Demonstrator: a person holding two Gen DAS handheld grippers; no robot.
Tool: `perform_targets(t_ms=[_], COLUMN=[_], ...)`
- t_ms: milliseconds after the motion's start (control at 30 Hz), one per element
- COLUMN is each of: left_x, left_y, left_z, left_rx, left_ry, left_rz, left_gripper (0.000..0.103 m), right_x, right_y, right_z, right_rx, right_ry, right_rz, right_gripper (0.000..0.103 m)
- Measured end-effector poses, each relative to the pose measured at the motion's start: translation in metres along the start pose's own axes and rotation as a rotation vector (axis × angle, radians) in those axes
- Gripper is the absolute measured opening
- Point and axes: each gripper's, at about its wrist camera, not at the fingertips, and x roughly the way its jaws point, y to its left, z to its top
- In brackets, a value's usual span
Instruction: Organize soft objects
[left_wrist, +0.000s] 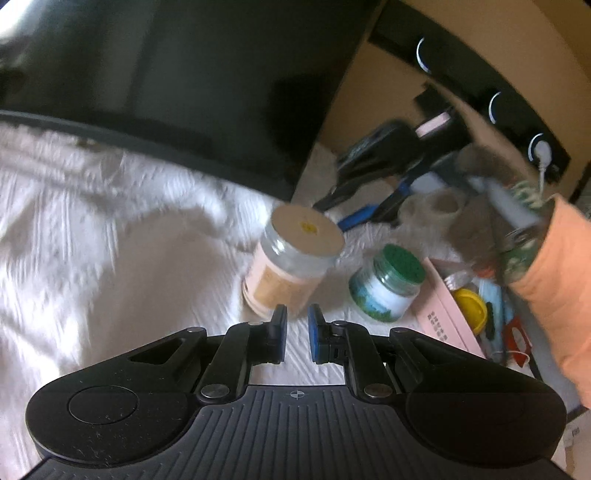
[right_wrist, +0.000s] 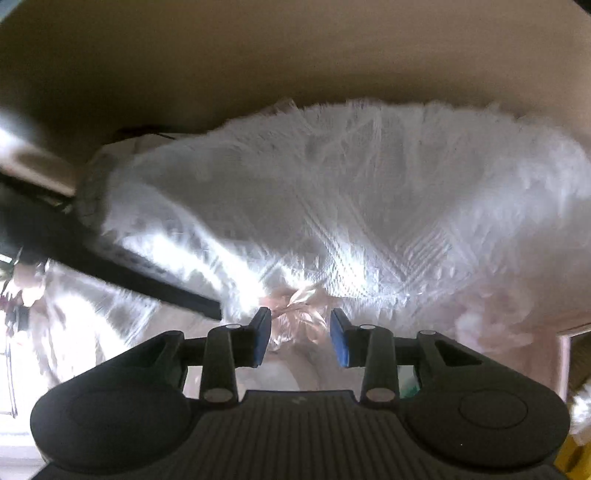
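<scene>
Both grippers hang over a fluffy white cover (left_wrist: 110, 206) that drapes the surface. Left gripper (left_wrist: 297, 334) has its blue-padded jaws drawn nearly together with only a narrow slit between them and nothing in it; it points down at bare white cover near the front edge. Behind it, along the cover's back edge, a large dark screen (left_wrist: 177, 81) fills the upper left of the left wrist view. Just beyond the fingertips, to the right of centre, stands a clear jar with a pale flat lid (left_wrist: 295, 254), tilted in the fisheye view. Just beside it on the right stands a smaller jar with a green lid (left_wrist: 388, 284). Further right, a pink open box (left_wrist: 447, 314) holds a yellow round item and other small things too blurred to name. An orange sleeve (left_wrist: 554, 277) reaches in from the right edge.

Right gripper (right_wrist: 300, 338) has its jaws standing apart. Between them, slightly beyond the pads, lies a crumpled pale pink piece of thin soft material (right_wrist: 301, 310), resting on the white cover; the pads do not press on it. A black bar (right_wrist: 110, 258) crosses the left of that view.
</scene>
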Motion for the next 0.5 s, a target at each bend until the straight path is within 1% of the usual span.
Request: perform_targets(t_ms=[67, 167, 267, 367, 433, 500], left_x=[0.0, -0.001, 0.004, 0.009, 0.01, 0.012], left_y=[0.013, 0.035, 0.054, 0.065, 0.071, 0.075], left_z=[0.006, 0.009, 0.013, 0.014, 0.014, 0.014], left_rx=[0.004, -0.029, -0.062, -0.069, -0.077, -0.083], left_ry=[-0.003, 0.004, 0.008, 0.023, 0.034, 0.043], left_rz=[0.02, 0.006, 0.025, 0.034, 0.033, 0.043], left_gripper=[0.013, 0.013, 0.013, 0.013, 0.013, 0.013], right_x=[0.008, 0.028, 0.041, 0.055, 0.065, 0.067], right_y=[0.003, 0.006, 0.004, 0.002, 0.002, 0.003], right_z=[0.0, 0.004, 0.009, 0.015, 0.016, 0.017], right_rx=[0.006, 0.025, 0.049, 0.075, 0.09, 0.092], right_ry=[-0.006, 0.018, 0.025, 0.048, 0.065, 0.063], right_rz=[-0.006, -0.071, -0.054, -0.067, -0.068, -0.071], right_gripper=[0.035, 0.034, 0.034, 0.034, 0.031, 0.027])
